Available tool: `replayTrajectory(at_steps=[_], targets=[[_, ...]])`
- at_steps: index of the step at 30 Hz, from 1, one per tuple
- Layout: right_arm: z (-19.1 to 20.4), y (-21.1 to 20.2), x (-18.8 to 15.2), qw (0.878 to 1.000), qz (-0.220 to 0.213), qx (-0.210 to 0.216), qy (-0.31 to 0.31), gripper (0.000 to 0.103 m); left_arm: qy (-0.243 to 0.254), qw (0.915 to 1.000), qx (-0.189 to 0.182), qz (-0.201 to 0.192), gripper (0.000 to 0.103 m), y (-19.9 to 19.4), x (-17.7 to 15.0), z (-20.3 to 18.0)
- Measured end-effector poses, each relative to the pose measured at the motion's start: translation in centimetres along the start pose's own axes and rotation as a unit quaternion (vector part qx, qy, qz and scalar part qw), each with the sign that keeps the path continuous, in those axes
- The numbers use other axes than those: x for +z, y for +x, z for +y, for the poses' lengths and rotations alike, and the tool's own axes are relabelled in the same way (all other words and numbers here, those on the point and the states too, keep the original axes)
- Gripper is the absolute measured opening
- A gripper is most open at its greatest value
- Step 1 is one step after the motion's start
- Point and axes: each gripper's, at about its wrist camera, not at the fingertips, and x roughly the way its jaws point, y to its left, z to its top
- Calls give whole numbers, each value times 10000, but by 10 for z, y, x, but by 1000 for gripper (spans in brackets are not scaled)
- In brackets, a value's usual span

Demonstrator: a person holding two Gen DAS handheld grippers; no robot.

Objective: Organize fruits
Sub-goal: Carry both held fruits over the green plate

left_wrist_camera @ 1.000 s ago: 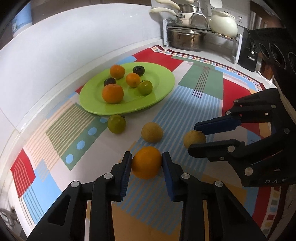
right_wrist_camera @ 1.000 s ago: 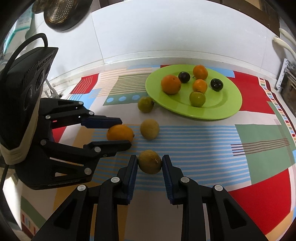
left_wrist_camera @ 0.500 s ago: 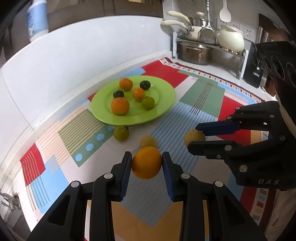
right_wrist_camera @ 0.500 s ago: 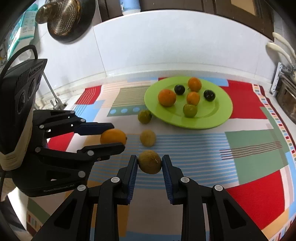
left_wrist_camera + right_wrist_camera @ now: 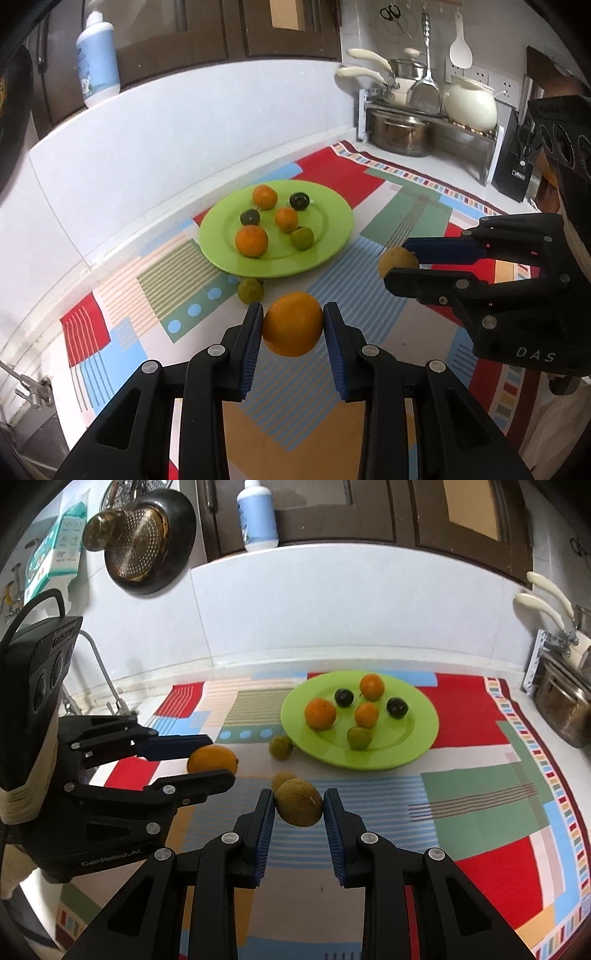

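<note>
My left gripper (image 5: 293, 325) is shut on an orange (image 5: 293, 324) and holds it above the mat; it shows in the right wrist view (image 5: 212, 759) too. My right gripper (image 5: 298, 802) is shut on a yellow-brown fruit (image 5: 299, 802), also lifted, seen in the left wrist view (image 5: 398, 260). A green plate (image 5: 332, 236) (image 5: 413, 746) holds several oranges, dark plums and a green fruit. A green fruit (image 5: 250, 290) (image 5: 280, 746) lies on the mat beside the plate's rim. Another yellow-brown fruit (image 5: 282, 778) lies on the mat behind the held one.
A colourful patterned mat (image 5: 480, 794) covers the counter. A rack with pots and a white kettle (image 5: 469, 103) stands at the back right. A bottle (image 5: 257, 515) stands on the ledge above the white backsplash. A faucet (image 5: 99, 664) is at the left.
Both grippers have risen with their fruits, so the counter and plate look farther away. The left gripper's orange and the right gripper's yellow-brown fruit left the mat.
</note>
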Motion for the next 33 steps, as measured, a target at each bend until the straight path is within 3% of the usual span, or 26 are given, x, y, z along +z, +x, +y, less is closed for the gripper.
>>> replayTrajectory(at_steps=[16, 33], targets=[[-27, -14, 37, 9987, -458, -182, 142, 29, -189, 9988, 194, -419, 33, -6, 41, 1], [-49, -9, 70, 9970, -693, -294, 159, 29, -255, 9971, 297, -652, 33, 14, 80, 6]])
